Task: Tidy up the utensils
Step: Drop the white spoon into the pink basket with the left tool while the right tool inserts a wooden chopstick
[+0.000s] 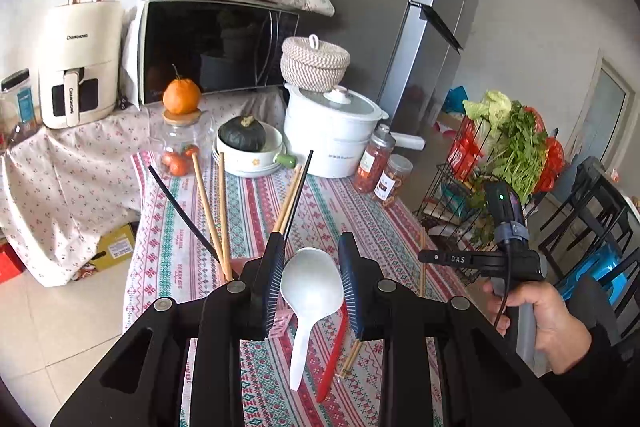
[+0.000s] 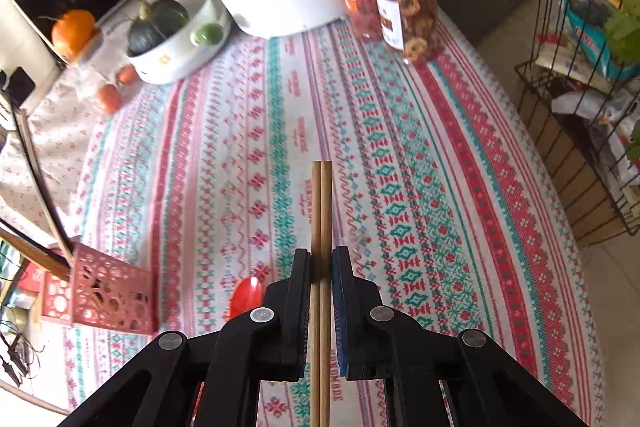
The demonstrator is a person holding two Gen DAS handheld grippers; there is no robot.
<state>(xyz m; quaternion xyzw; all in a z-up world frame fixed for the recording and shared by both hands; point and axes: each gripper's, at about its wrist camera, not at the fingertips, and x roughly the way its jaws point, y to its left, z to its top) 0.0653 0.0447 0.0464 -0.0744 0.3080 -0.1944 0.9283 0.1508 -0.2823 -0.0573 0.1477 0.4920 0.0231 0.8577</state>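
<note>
While the right gripper (image 2: 321,269) is clamped on a pair of wooden chopsticks (image 2: 321,211) above the tablecloth (image 2: 400,147), the left gripper (image 1: 311,267) hangs unclenched over the white spoon (image 1: 311,287), jaws either side of its bowl, not touching. The pink holder (image 2: 112,295) sits left of the chopsticks and already carries several sticks. The red spoon (image 2: 244,295) lies between holder and chopsticks. Risk: the pair may scissor or slip on tilting, or knock the light holder over.

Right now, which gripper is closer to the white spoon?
Left. The left gripper is open with the white spoon lying between its fingers. The right gripper is off to the side, shut on a pair of wooden chopsticks.
</note>
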